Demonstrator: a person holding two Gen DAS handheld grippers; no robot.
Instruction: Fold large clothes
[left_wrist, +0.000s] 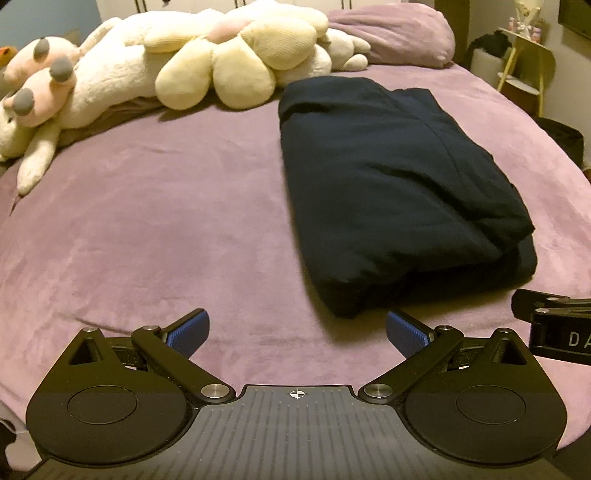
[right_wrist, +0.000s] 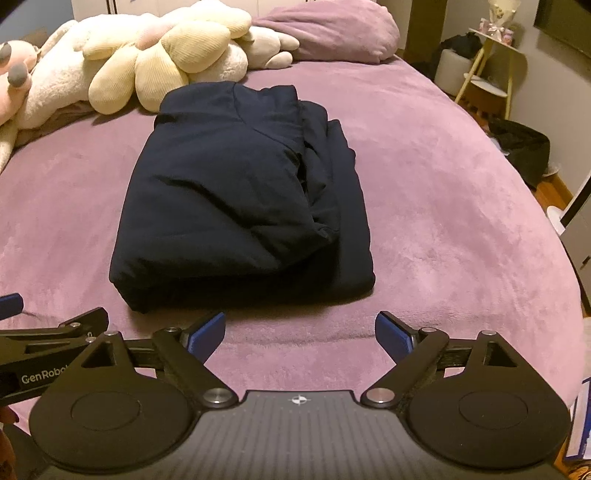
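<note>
A dark navy garment lies folded into a thick rectangle on the purple bed cover. My left gripper hovers over the cover just in front of the bundle's near corner, open, with nothing between its blue pads. Held in front of the bundle's near edge, my right gripper is also open and empty. Each gripper shows at the edge of the other's view: the right one and the left one.
Cream and pink plush toys and a purple pillow lie along the far side of the bed. To the right of the bed stand a yellow side table and a dark basket.
</note>
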